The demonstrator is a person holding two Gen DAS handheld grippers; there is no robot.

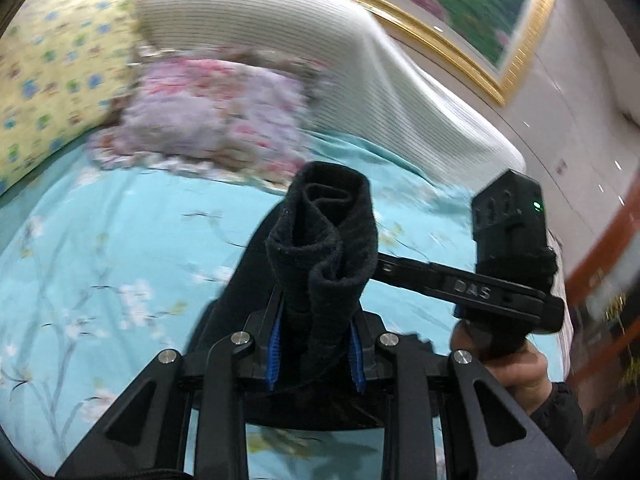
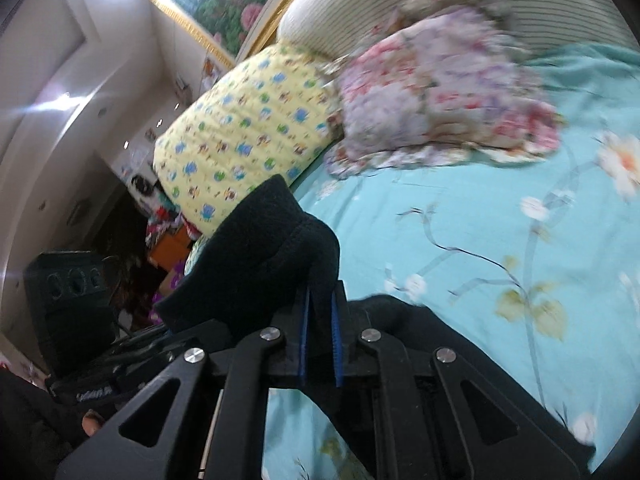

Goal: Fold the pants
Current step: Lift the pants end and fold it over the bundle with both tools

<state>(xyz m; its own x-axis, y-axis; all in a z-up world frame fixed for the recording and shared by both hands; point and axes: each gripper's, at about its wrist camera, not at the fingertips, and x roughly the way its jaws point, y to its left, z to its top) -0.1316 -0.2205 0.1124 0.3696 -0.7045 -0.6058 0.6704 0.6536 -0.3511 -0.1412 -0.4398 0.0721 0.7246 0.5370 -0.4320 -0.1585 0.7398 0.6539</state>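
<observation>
I see bare turquoise bedsheet [image 1: 120,248] open across the bed's middle; yellow pillow [image 2: 248,136] and floral pillow [image 2: 436,96] block the head edge.

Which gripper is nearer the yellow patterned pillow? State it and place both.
Right. The right gripper, shut on the black pants, sits just below the yellow patterned pillow. The left gripper, also clamping the pants, has the pillow far off, up-left.
</observation>
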